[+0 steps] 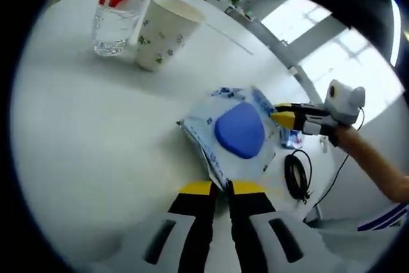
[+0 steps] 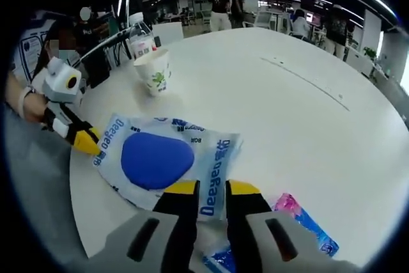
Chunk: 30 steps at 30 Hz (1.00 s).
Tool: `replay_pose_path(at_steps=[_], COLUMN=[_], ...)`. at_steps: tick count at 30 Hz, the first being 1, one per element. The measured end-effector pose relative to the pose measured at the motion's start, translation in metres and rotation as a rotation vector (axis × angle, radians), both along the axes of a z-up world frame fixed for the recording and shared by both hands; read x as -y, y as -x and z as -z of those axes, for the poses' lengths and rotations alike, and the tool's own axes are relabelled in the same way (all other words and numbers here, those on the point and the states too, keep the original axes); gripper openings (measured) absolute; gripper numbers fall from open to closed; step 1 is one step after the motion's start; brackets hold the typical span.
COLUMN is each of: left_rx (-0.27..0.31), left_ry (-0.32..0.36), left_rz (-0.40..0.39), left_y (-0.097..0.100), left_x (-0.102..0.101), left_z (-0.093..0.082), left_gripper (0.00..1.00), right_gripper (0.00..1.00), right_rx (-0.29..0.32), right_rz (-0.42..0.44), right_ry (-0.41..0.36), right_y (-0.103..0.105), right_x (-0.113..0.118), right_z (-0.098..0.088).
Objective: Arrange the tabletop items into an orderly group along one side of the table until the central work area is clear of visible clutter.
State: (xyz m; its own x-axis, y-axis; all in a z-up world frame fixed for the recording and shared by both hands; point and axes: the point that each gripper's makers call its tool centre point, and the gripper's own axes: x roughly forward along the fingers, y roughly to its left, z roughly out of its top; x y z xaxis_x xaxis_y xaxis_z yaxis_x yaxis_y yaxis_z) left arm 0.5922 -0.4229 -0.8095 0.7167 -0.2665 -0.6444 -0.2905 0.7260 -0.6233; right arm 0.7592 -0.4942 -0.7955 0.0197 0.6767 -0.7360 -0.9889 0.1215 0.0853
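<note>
A wet-wipes packet, pale blue with a dark blue oval lid, is held between both grippers just above the white round table. My left gripper is shut on its near edge. My right gripper comes in from the right and pinches the opposite edge. In the right gripper view the same packet spans from my right gripper, shut on its printed edge, to my left gripper at the left. A paper cup and a water bottle stand together near the table's far edge.
The cup and bottle sit close to the table rim. A pink packet and a blue wrapper lie beside my right jaws. A black cable is coiled by the edge. People and chairs stand beyond the table.
</note>
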Motion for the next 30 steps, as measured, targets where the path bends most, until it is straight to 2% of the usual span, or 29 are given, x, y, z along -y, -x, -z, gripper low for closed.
replay_pose_path(at_steps=[4, 7, 16, 27, 30], left_rx=[0.004, 0.013, 0.052, 0.089, 0.104], left_ry=[0.002, -0.003, -0.014, -0.037, -0.044], left_rz=[-0.017, -0.016, -0.051, -0.071, -0.072], left_y=[0.000, 0.000, -0.007, -0.022, -0.029], left_x=[0.001, 0.000, -0.009, -0.032, -0.034], left_z=[-0.001, -0.002, -0.011, -0.021, -0.026], left_gripper=[0.02, 0.00, 0.00, 0.00, 0.00], right_gripper=[0.09, 0.03, 0.00, 0.00, 0.00], right_rx=[0.004, 0.009, 0.012, 0.028, 0.004], right_rz=[0.005, 0.021, 0.036, 0.118, 0.173], right_ry=[0.007, 0.018, 0.009, -0.065, -0.105], right_y=[-0.002, -0.006, -0.006, -0.009, -0.014], right_x=[0.000, 0.002, -0.001, 0.003, 0.006], right_z=[0.001, 0.001, -0.004, -0.036, -0.042])
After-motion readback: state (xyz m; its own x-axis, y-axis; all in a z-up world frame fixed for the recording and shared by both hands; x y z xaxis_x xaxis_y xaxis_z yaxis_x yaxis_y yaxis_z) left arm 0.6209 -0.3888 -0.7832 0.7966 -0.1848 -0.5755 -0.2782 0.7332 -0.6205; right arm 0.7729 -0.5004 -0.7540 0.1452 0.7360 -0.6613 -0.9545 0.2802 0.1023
